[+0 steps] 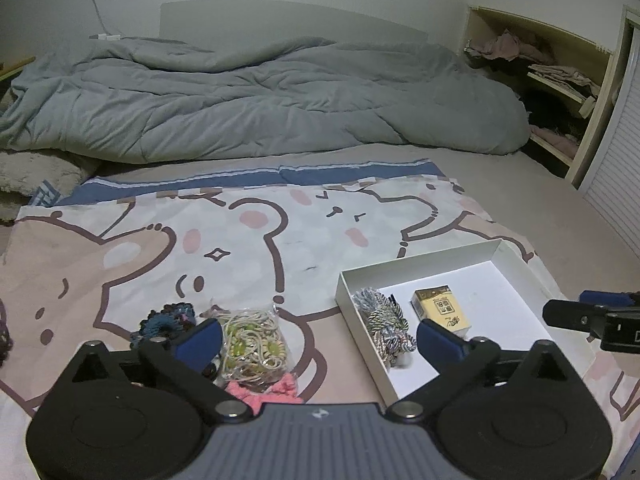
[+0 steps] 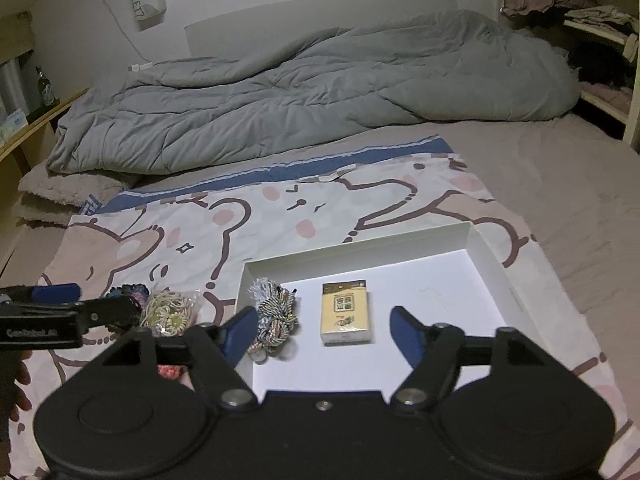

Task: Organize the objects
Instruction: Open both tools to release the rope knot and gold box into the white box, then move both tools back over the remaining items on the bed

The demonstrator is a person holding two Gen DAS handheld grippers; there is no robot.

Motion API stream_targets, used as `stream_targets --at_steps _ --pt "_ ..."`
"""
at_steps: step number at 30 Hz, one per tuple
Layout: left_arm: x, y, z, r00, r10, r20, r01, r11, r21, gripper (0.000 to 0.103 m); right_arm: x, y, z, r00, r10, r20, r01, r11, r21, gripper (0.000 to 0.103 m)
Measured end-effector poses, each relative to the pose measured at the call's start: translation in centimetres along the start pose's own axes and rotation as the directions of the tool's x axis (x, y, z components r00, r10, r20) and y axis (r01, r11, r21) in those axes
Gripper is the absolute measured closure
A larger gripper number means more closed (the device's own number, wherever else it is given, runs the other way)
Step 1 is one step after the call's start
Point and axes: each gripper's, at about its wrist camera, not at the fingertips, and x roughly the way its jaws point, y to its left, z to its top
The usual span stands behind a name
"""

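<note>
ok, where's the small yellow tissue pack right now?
The small yellow tissue pack lies flat inside the shallow white cardboard box, near its middle in the right wrist view, just right of the multicoloured cord bundle and between the open right gripper's fingers.

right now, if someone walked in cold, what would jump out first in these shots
A shallow white box lies on the cartoon bear sheet, holding a yellow packet and a bundle of cord. Left of it sits a bag of hair ties. Behind, a rumpled grey duvet fills the bed.

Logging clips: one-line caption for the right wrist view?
Open right gripper above white box holding yellow pack and cord bundle.
</note>
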Motion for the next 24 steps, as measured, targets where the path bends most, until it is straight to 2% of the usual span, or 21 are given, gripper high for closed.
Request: stream_targets --at_steps 9,12,24 --pt "-0.8 1.1 -0.7 0.999 0.035 0.008 -0.035 0.999 0.005 0.0 -1.0 0.0 -0.7 0.999 -0.042 0.017 0.042 0.999 -0.025 0.005" --pt "-1.0 1.4 -0.8 0.999 0.043 0.01 -0.043 0.999 0.006 0.0 -1.3 0.1 -0.9 0.998 -0.049 0.026 0.049 0.998 -0.028 0.001" --pt "-2.1 3.3 -0.9 0.999 0.031 0.03 -0.03 0.999 -0.03 0.0 -0.7 0.9 -0.9 0.999 -0.032 0.01 0.032 0.999 -0.011 0.0"
